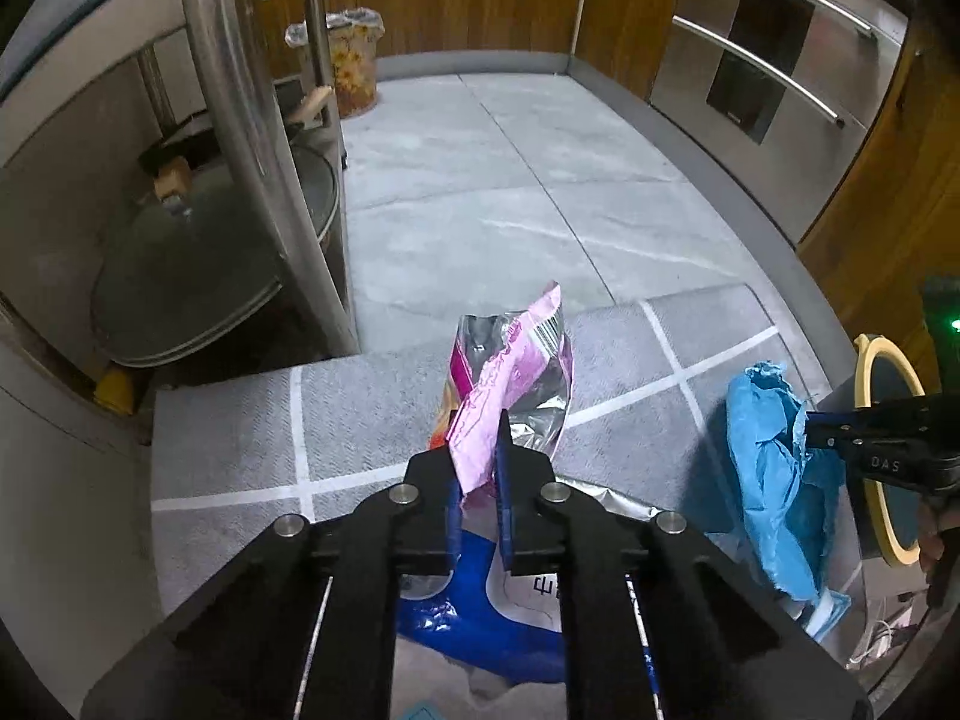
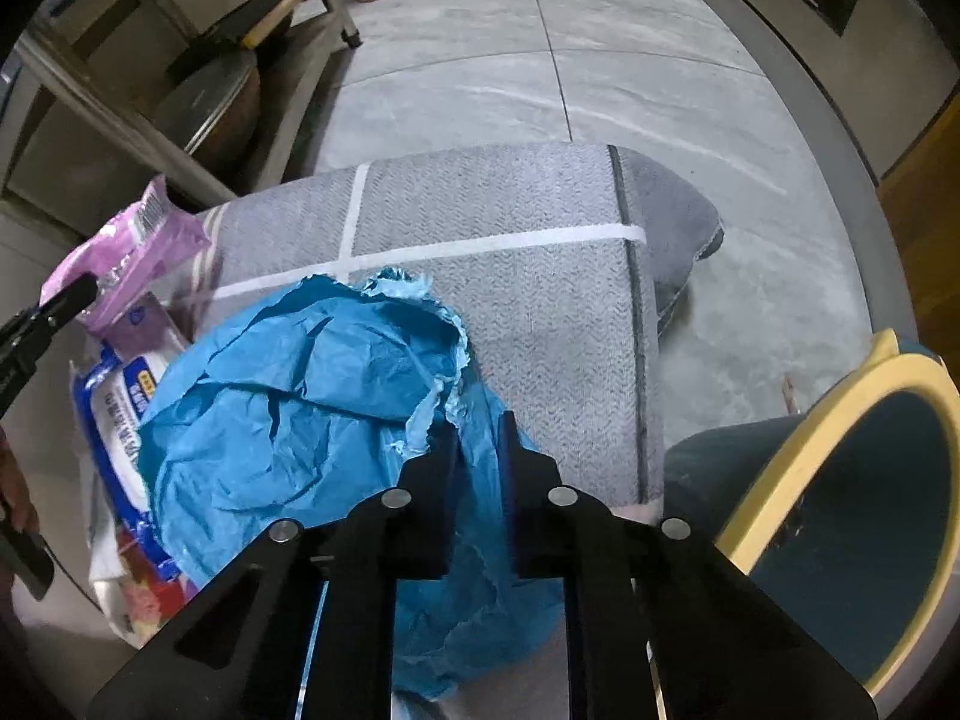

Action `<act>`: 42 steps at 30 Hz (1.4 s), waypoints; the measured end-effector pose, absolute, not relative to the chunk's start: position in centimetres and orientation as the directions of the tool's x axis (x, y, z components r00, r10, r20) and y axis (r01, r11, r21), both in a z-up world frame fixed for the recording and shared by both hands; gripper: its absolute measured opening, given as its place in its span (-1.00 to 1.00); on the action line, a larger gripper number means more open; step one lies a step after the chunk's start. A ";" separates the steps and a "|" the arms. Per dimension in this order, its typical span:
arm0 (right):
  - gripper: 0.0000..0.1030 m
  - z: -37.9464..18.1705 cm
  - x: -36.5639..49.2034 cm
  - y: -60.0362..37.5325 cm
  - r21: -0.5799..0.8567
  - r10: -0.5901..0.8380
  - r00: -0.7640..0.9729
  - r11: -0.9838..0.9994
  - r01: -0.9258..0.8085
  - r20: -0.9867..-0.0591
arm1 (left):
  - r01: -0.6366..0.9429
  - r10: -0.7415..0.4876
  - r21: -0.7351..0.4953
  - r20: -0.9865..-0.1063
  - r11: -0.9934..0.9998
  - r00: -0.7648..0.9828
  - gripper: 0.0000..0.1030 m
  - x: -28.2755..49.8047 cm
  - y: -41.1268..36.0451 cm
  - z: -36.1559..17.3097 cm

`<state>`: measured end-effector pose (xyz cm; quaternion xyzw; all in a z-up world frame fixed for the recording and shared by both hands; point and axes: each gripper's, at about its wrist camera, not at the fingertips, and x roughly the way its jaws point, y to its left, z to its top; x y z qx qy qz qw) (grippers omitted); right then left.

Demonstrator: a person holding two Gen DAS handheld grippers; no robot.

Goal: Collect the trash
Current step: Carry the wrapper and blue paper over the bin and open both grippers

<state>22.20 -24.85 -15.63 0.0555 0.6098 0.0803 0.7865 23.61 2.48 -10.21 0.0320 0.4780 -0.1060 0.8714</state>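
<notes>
My left gripper (image 1: 480,456) is shut on a pink and silver foil snack wrapper (image 1: 510,372), which stands up above the grey mat (image 1: 372,414). The same wrapper (image 2: 138,246) shows at the left of the right wrist view, with the left gripper's tip on it. My right gripper (image 2: 477,444) is shut on a crumpled blue paper (image 2: 300,408); from the left wrist view that paper (image 1: 774,462) hangs at the right with the right gripper (image 1: 810,438) pinching its edge. A blue and white packet (image 1: 480,618) lies under the left gripper, also seen as the packet (image 2: 114,420) at the left.
A dark bin with a yellow rim (image 2: 852,516) stands at the right, close to the blue paper. A lined waste basket (image 1: 354,60) sits far back by the wooden wall. A metal rack with pots (image 1: 240,192) is at the left, a steel oven front (image 1: 774,72) at the right.
</notes>
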 end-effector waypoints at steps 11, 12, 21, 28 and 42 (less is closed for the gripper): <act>-0.85 -10.3 20.1 -26.1 0.174 0.180 0.418 0.983 -0.052 -0.890 | 0.183 -0.098 0.030 -0.753 0.983 0.650 -0.90 20.9 2.4 -5.7; -0.85 -9.6 19.8 -26.3 0.175 0.180 0.441 0.983 -0.052 -0.879 | 0.177 -0.095 0.035 -0.737 0.984 0.670 -0.90 20.5 2.4 -5.1; -0.86 -5.7 17.4 -27.9 0.157 0.154 0.560 0.987 -0.044 -0.814 | 0.169 -0.096 0.046 -0.666 0.985 0.739 -0.90 18.0 1.8 -1.7; -0.86 -3.9 15.1 -30.4 0.157 0.135 0.597 0.988 -0.016 -0.791 | 0.215 -0.148 0.027 -0.644 0.976 0.751 -0.90 15.8 -0.2 0.0; -0.86 -1.8 9.3 -40.6 0.145 -0.008 0.653 0.973 0.180 -0.757 | 0.405 -0.322 -0.004 -0.614 0.914 0.721 -0.90 12.5 -9.3 1.3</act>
